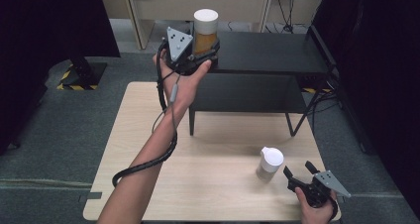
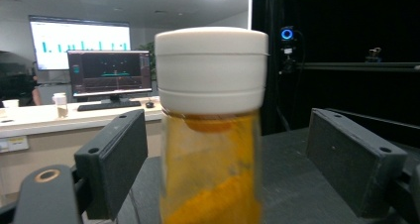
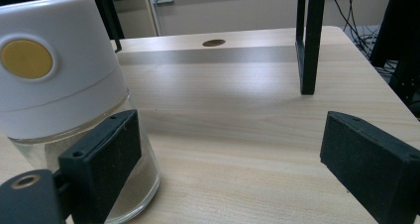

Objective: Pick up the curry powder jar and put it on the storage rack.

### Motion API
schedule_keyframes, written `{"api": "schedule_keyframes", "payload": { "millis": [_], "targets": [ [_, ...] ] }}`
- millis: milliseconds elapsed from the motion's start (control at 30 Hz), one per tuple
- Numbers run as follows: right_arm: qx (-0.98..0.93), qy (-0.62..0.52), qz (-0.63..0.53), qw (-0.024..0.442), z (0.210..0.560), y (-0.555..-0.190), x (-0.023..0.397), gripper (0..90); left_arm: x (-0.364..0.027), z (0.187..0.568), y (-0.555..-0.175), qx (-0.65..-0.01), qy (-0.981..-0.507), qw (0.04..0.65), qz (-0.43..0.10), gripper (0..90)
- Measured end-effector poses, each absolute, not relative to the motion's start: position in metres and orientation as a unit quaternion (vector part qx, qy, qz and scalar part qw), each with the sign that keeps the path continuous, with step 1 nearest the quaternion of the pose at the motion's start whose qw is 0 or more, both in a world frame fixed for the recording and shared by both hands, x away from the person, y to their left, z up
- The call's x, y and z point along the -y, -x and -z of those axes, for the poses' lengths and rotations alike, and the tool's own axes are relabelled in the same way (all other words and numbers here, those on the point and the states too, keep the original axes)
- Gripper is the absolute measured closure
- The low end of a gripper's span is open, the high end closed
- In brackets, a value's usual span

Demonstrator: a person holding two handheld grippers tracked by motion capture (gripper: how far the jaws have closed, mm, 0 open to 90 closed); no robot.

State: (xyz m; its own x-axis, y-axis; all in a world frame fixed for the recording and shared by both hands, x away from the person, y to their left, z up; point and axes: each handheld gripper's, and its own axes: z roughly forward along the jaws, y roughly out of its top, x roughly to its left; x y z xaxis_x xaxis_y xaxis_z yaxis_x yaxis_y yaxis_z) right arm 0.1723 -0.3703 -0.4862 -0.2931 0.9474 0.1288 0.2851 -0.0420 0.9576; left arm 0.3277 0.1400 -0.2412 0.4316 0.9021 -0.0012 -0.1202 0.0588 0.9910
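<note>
Left gripper (image 1: 204, 49): jaws wide, clear of orange jar (image 1: 205, 35) standing on black shelf (image 1: 267, 53) | right gripper (image 1: 300, 170): wide, idle beside shaker (image 1: 270, 163), below shelf.

Even indoor light, dark side edges, slightly soft close-ups

Light wooden surface (image 1: 148, 149), rectangular, pale grain, small round hole near far edge. Upon it: black metal two-tier shelf (image 1: 267, 50) on thin legs at the far side, and clear glass jar with white domed lid (image 1: 269, 163) near the right front corner. On the shelf's top tier: orange-filled glass jar with white cap (image 1: 205, 33), upright at its left end.
</note>
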Motion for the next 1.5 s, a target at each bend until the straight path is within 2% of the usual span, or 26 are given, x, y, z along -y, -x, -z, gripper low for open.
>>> {"api": "schedule_keyframes", "payload": {
  "millis": [467,1500],
  "targets": [
    [-0.616,-0.501,-0.517,0.319,0.486,-0.173,0.370,8.9,-0.149,0.269,-0.293,-0.329,-0.559,0.649,-0.397,15.8],
    [-0.620,-0.499,-0.513,0.322,0.485,-0.173,0.368,8.9,-0.171,0.355,-0.251,-0.306,-0.583,0.657,-0.367,15.7]
  ]
}}
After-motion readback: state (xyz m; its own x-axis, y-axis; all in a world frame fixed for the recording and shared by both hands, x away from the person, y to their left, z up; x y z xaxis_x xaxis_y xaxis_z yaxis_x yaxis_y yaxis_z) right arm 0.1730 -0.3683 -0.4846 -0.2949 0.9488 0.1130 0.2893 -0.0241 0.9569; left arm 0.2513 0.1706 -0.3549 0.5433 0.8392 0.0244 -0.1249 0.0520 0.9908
